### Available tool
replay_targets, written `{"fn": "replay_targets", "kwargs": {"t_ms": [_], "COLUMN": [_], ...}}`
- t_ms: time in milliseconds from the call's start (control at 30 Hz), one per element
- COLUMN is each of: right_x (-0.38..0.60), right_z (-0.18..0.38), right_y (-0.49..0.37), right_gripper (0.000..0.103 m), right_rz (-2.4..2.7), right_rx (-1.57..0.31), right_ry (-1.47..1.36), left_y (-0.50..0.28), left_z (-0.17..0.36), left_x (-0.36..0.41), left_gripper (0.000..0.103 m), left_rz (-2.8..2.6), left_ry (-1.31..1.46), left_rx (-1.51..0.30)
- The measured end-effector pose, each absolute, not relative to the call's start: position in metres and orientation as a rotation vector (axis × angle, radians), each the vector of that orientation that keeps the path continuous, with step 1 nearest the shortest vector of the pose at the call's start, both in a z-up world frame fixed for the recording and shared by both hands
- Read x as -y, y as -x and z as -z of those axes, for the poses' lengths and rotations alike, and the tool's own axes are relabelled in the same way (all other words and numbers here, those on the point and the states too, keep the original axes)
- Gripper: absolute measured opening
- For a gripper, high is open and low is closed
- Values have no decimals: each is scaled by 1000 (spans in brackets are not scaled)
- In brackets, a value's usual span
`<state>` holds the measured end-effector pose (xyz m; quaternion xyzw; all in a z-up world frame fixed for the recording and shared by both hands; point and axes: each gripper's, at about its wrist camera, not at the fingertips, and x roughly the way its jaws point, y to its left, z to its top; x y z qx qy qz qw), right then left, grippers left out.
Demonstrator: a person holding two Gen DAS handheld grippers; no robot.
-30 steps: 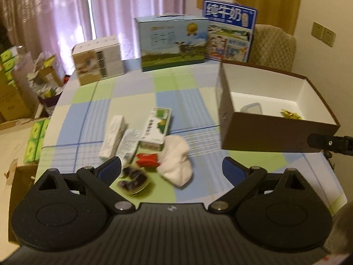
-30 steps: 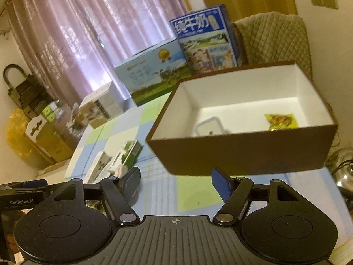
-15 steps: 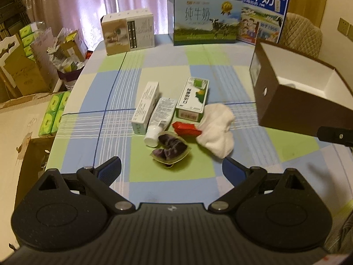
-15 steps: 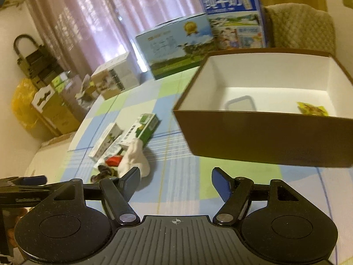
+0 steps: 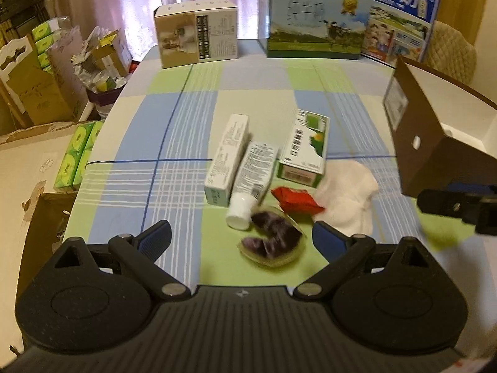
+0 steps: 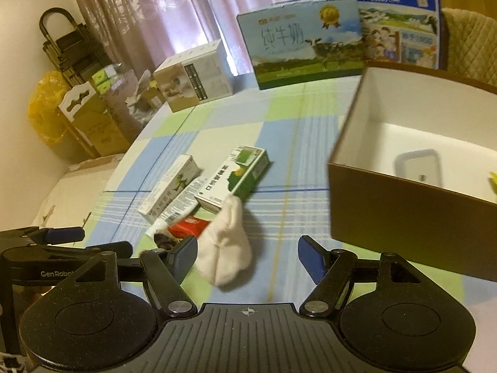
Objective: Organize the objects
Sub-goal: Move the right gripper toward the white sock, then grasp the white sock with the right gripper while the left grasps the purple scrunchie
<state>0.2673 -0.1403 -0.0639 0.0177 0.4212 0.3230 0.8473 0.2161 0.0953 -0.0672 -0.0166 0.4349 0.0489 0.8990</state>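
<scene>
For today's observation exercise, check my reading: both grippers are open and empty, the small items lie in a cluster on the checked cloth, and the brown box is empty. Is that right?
Not quite. The brown box is not empty: the right wrist view shows a clear container and something yellow inside. The rest stands: left gripper and right gripper are open and empty.

- The tablecloth (image 5: 174, 130) is smooth woven cloth, matt, checked in blue, green and cream.
- The brown box (image 6: 413, 217) is matt card outside, with a plain white paper lining inside.
- The white sock (image 6: 226, 248) is soft, fuzzy knit cloth.
- The tube (image 5: 253, 180) is glossy plastic with a smooth white cap.
- The long white carton (image 5: 226, 158) and the green-and-white carton (image 5: 304, 149) are printed card with a slight sheen.
- The red packet (image 5: 295, 199) is shiny, crinkled foil or plastic wrap.
- The left gripper (image 5: 240, 237) is matt black plastic with a ribbed body, blue ridged finger pads (image 5: 155, 237) and bright metal pivot pins.
- The milk cases at the table's far edge (image 5: 313, 34) are glossy printed card.
</scene>
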Motion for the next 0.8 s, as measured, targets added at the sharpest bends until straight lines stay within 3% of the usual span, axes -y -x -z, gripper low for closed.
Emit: {"fn": "replay_targets", "kwargs": {"t_ms": [500,667,800], "right_x": [105,94,94], "right_z": [107,117,120], "right_y": [-292,-297,-296], "right_gripper": [67,52,47], "right_rz": [-720,-724,-745], "right_rx": [-876,-892,-890], "right_ry": [-73,-43,-46], "left_y": [-228,-231,-233], "left_z": [99,105,108], "left_x": [-109,-106,-106], "left_gripper": [91,91,91], "left_rz": [-117,-123,-121], "left_ry": [137,118,121], "left_rx": [-913,-930,-935]}}
